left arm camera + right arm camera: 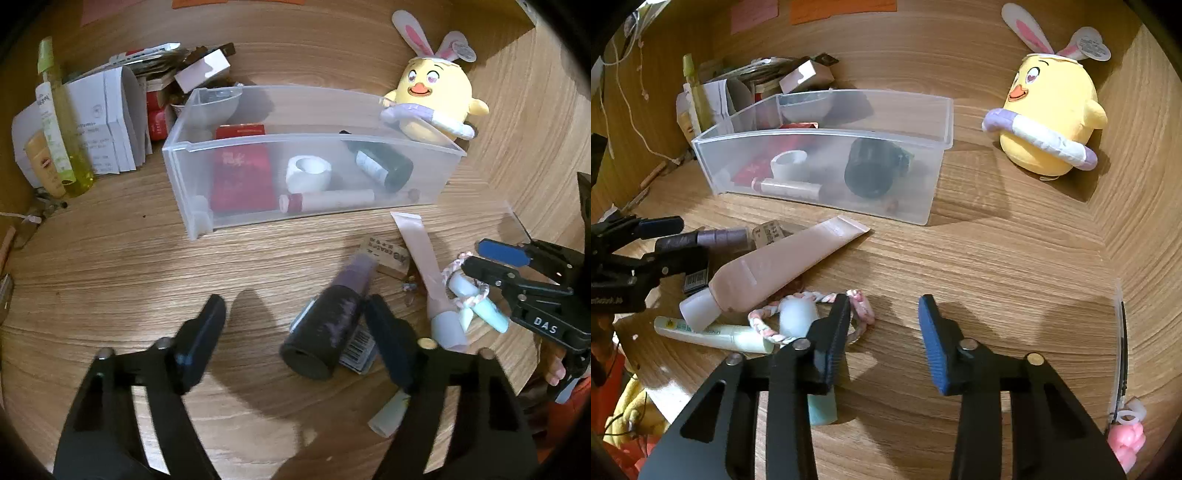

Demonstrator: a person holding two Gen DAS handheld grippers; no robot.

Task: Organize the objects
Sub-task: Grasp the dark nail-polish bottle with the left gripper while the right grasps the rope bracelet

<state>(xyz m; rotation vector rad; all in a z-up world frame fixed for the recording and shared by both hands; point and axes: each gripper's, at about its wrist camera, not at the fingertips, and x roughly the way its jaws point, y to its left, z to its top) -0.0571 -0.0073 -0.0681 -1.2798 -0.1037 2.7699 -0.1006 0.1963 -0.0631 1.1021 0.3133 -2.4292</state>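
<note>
I am holding my left gripper (295, 332) spread wide over the wooden table (147, 266), its fingers flanking a dark purple cylindrical bottle (328, 314) lying on its side, without touching it that I can tell. My right gripper (884, 339) is also gaping, empty, its left finger just beside a pink-and-white braided loop (809, 314) and a pale pink squeeze tube (775, 266). Beyond them, a translucent plastic bin (306, 147) is holding a red packet (240, 177), a white tape roll (308, 171) and a dark bottle (384, 166). A yellow chick plush (1049, 114) is sitting near the bin.
</note>
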